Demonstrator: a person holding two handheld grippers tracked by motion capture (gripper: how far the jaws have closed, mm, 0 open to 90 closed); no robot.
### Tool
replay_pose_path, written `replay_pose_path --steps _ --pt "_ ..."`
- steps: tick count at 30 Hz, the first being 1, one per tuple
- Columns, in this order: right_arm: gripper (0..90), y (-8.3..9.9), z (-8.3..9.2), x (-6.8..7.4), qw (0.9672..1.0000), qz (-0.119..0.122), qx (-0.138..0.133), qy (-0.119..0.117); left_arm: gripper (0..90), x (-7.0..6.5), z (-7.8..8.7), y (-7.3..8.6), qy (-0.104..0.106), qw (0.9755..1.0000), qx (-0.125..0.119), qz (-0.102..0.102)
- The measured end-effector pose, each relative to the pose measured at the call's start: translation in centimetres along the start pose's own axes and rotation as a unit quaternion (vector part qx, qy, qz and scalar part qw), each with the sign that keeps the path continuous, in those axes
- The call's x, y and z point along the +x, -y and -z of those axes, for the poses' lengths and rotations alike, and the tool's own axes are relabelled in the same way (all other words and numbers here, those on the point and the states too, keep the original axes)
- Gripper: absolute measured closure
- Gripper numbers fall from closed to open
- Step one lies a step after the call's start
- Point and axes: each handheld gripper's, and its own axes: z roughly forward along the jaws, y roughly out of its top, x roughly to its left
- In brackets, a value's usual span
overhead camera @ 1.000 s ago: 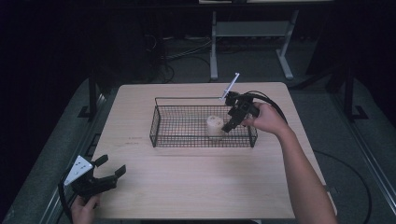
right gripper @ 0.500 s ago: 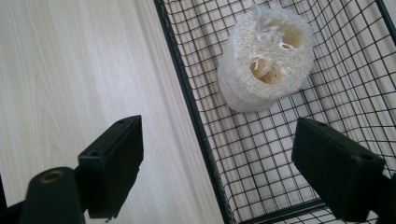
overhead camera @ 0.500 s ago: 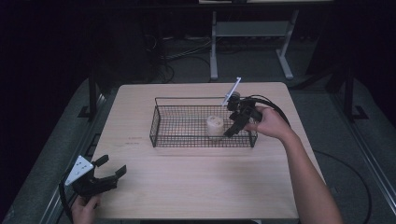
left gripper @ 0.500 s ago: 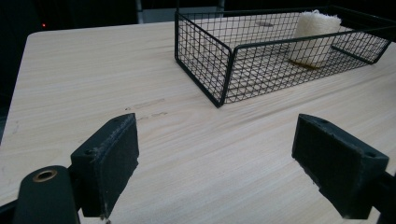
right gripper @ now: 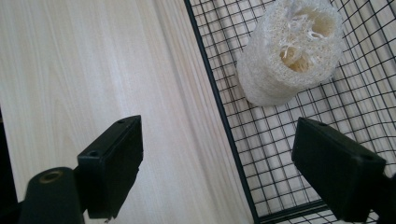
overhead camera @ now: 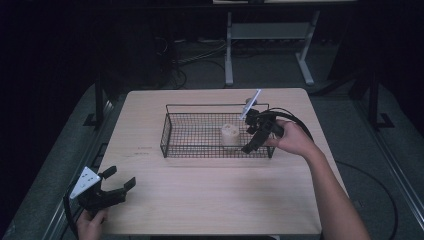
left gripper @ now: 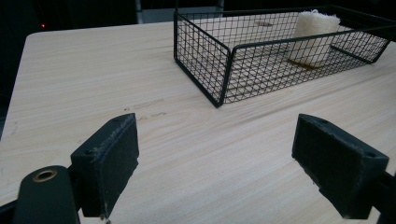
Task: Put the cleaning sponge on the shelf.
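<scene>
A black wire basket (overhead camera: 215, 106) stands on the wooden table (overhead camera: 210, 200). A pale loofah piece (overhead camera: 230, 133) sits upright inside it, toward its right end. My right gripper (overhead camera: 251, 139) hovers just right of the loofah, over the basket's near right corner. Its jaws have just been opening and nothing is between them. In the right gripper view the loofah (right gripper: 289, 51) lies ahead of the open right gripper (right gripper: 217, 135), which straddles the basket rim (right gripper: 219, 112). My left gripper (overhead camera: 121, 176) rests open at the table's near left corner, facing the basket (left gripper: 201, 77) and the loofah (left gripper: 312, 37).
A metal stand (overhead camera: 270, 35) and cables lie on the dark floor beyond the table. Bare tabletop stretches between my left gripper (left gripper: 215, 135) and the basket.
The right hand has drifted a little toward the near side of the basket, away from the loofah. The left gripper has not moved.
</scene>
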Motion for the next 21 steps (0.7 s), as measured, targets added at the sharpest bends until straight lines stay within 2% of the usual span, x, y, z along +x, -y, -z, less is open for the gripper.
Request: replay_pose_path --steps 15,21 --pt "16.1 1.4 0.0 1.4 1.0000 0.008 -0.001 -0.004 13.9 -0.1 0.0 0.0 0.000 1.0000 0.001 0.000" --pt "16.2 2.0 -0.3 1.9 1.0000 0.002 0.003 -0.007 13.9 -0.1 0.0 0.0 0.000 1.0000 0.001 -0.001"
